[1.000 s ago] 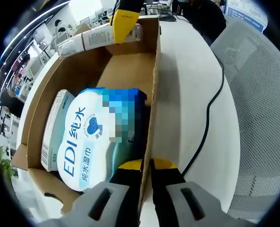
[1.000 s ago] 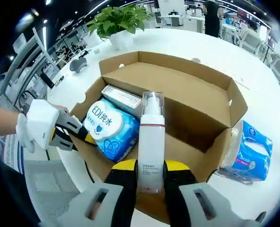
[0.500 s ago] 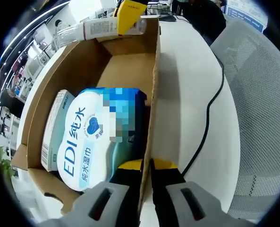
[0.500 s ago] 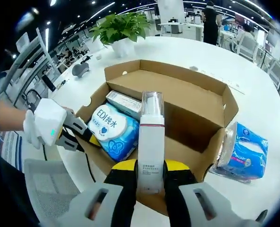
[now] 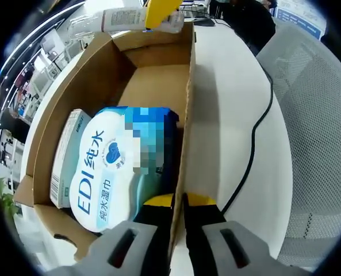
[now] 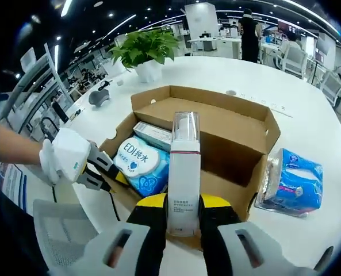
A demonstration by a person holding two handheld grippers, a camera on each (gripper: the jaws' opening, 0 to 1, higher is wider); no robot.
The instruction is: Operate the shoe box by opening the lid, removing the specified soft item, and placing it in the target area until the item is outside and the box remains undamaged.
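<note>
The right gripper [image 6: 183, 221] has its yellow-tipped jaws closed on a tall white pump bottle with a clear cap [image 6: 183, 172], held upright above the near edge of the open brown cardboard box [image 6: 239, 118]. Its own view takes in the whole scene: the box on a white round table [image 6: 314, 129], one blue plastic pack of tissues [image 6: 291, 183] lying on the table just beside the box, and one potted green plant [image 6: 144, 52] well beyond it. The left gripper [image 6: 104, 172] enters there from the left, held in a white-gloved hand [image 6: 48, 167].

The left gripper view shows that gripper [image 5: 177, 202] clamped on the box's side wall [image 5: 186, 115], one jaw inside and one outside. It looks down into the box at one blue-and-white pack of wet wipes [image 5: 115, 167], and one slim pale carton [image 5: 64, 158] touching it. A black cable [image 5: 256, 126] crosses the table outside the wall, near a grey mesh chair [image 5: 320, 115]. The bottle appears across the far end, held by the right gripper's yellow finger [image 5: 161, 8].
</note>
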